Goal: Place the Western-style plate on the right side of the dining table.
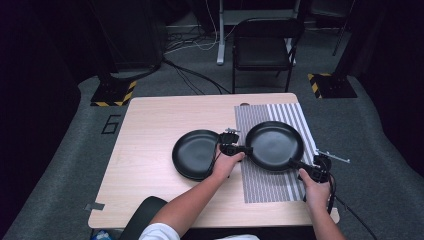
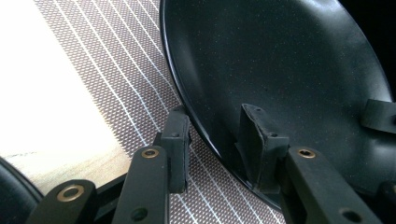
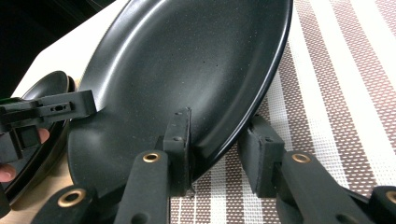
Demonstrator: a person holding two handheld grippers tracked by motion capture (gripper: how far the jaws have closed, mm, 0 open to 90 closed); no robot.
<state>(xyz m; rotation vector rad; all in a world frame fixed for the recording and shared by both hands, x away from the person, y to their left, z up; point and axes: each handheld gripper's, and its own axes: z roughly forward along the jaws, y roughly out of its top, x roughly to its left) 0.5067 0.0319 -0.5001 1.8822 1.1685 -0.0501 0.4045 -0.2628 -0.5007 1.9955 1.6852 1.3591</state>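
Black plate (image 1: 274,145), over striped placemat (image 1: 292,120) on tabletop (image 1: 150,130): rim straddled at opposite edges by left claw (image 2: 219,147) and right claw (image 3: 219,154), apparently for level two-handed carrying; stacked plates (image 1: 192,152) just behind left claw.

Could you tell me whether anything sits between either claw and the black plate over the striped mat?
Nothing visible does. The left claw already straddles the rim of the black plate, one jaw inside and one outside, and the right claw straddles its rim at another spot the same way. The striped mat lies below.
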